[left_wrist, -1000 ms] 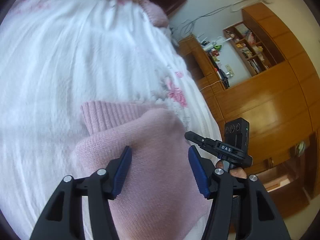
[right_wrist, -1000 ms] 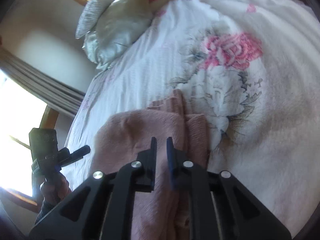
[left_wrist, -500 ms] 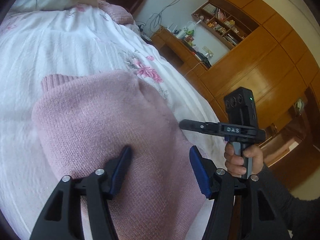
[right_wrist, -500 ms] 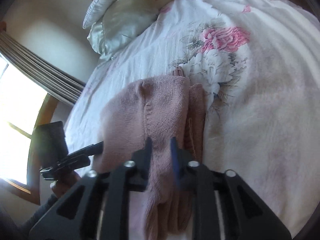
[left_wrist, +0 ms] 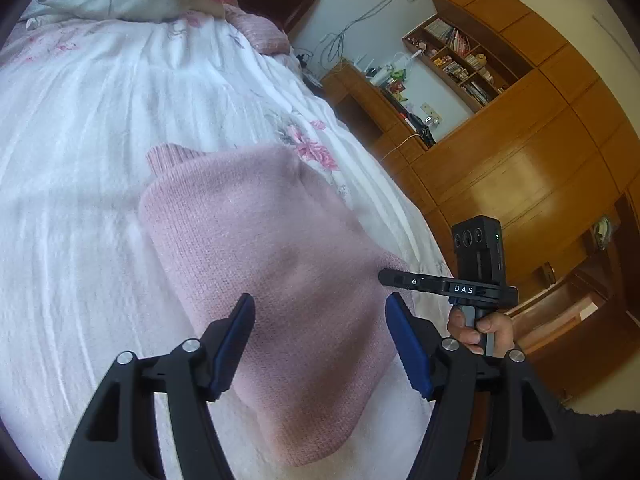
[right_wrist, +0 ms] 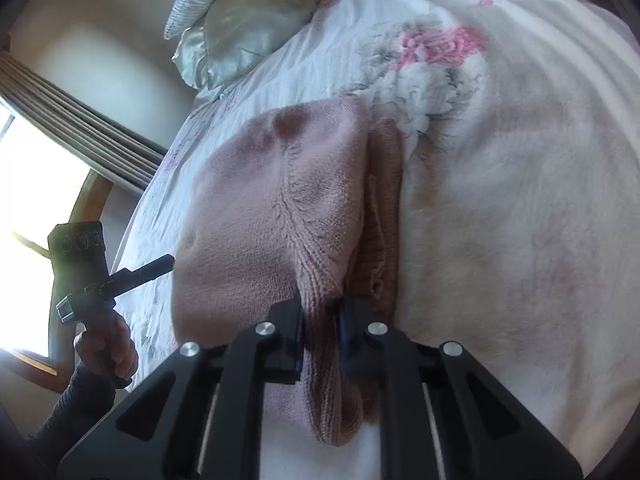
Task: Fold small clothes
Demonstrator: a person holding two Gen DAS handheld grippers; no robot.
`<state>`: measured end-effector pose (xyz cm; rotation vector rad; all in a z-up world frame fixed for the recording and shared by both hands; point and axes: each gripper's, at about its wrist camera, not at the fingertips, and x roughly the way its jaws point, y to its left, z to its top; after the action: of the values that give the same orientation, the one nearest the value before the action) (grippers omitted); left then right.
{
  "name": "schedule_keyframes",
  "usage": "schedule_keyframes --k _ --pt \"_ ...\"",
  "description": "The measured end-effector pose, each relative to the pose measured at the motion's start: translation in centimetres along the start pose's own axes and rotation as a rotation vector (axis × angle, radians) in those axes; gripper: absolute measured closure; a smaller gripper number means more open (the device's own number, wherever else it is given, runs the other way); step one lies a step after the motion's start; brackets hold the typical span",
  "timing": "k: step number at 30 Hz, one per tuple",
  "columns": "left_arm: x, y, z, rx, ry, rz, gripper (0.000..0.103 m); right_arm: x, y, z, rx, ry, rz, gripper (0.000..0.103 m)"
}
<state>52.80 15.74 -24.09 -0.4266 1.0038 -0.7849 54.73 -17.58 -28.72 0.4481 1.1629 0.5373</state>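
A folded pink knitted sweater lies on the white flowered bedspread, its ribbed hem pointing away. My left gripper hovers open over its near part, nothing between the blue pads. In the right wrist view the same sweater spreads ahead, and my right gripper is shut on a knitted fold at its near edge. The right gripper also shows in the left wrist view at the sweater's right edge, held by a hand. The left gripper shows at the sweater's left side.
Pillows lie at the head of the bed, near a window with curtains. A wooden wardrobe, a bookshelf and a cluttered desk stand beyond the bed's right side. Bare bedspread extends to the right of the sweater.
Both grippers have drawn back from the sweater, so more of it and the room shows. My right gripper's jaws now hold a thicker knitted fold. The left gripper stays open.
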Motion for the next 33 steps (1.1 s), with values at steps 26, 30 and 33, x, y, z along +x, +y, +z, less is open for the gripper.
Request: schedule_keyframes --k 26,30,33 --pt "1.9 3.1 4.0 -0.067 0.066 0.001 0.032 6.5 -0.9 9.5 0.062 0.020 0.154 0.085" --pt "-1.8 2.2 3.5 -0.113 -0.017 -0.099 0.029 5.7 -2.4 10.6 0.122 0.006 0.170 0.070" --pt "-5.2 3.3 0.4 -0.125 -0.094 -0.108 0.024 2.2 -4.1 10.7 0.148 -0.031 0.219 0.015"
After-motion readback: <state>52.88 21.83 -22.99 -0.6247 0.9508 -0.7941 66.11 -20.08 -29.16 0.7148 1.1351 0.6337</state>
